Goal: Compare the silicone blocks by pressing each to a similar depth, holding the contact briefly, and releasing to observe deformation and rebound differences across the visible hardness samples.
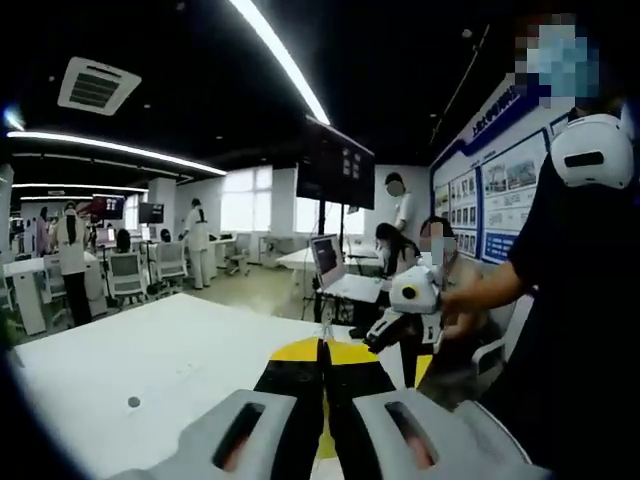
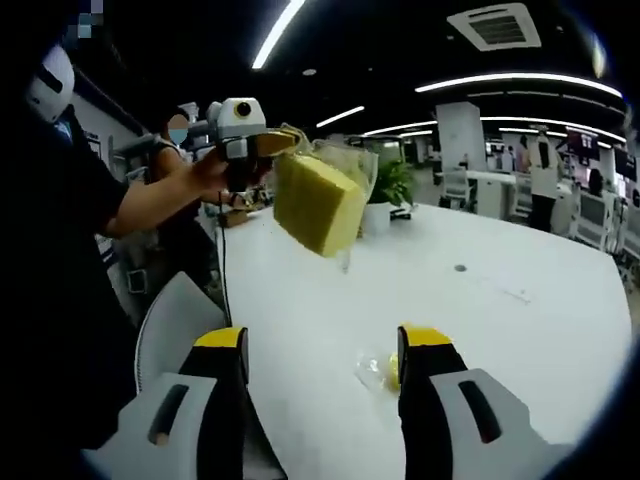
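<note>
The left gripper (image 1: 322, 345) had its fingers pinched together on a yellow block (image 2: 318, 203), held up in the air above the white tabletop (image 2: 520, 310). The right gripper (image 2: 322, 345) hung lower with its fingers spread wide, nothing between them. A small clear packet (image 2: 378, 368) lay on the tabletop. Behind was an open office: ceiling light strips (image 1: 275, 50), a black screen (image 1: 340, 165), a laptop (image 1: 335, 270), a potted plant (image 2: 392, 185), people at desks.
</note>
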A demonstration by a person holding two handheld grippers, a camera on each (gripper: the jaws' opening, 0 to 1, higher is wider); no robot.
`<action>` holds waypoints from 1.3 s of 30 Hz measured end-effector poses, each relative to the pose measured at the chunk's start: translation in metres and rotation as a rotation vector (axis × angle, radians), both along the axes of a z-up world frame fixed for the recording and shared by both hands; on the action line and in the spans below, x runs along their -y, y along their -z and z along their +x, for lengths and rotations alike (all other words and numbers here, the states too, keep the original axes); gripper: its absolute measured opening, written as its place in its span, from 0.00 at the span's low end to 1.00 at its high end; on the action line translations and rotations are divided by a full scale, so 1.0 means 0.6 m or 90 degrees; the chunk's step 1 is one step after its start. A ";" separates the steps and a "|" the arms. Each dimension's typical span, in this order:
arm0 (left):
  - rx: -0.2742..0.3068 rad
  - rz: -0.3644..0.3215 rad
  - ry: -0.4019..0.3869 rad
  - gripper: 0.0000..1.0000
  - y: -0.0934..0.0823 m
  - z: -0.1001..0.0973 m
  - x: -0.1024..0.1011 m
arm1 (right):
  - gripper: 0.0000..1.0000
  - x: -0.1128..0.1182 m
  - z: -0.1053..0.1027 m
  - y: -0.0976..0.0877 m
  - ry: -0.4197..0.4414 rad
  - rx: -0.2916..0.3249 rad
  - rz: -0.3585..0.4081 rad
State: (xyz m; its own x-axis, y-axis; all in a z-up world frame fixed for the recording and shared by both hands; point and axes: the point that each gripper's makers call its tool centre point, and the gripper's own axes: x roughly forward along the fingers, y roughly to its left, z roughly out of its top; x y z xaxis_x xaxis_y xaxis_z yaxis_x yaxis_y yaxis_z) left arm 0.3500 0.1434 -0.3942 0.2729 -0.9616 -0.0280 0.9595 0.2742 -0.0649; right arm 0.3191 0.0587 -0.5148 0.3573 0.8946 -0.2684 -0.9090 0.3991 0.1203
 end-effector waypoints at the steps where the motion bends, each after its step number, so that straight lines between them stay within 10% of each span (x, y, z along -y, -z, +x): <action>1: 0.001 -0.003 0.000 0.00 -0.002 0.000 0.001 | 0.54 -0.002 0.003 -0.005 -0.002 0.004 0.005; 16: 0.028 -0.031 0.062 0.00 -0.033 -0.025 0.040 | 0.60 -0.094 0.045 -0.098 -0.076 -0.002 0.139; 39: 0.048 -0.049 0.023 0.00 -0.048 -0.018 0.013 | 0.17 -0.150 0.027 -0.128 -0.155 -0.029 0.151</action>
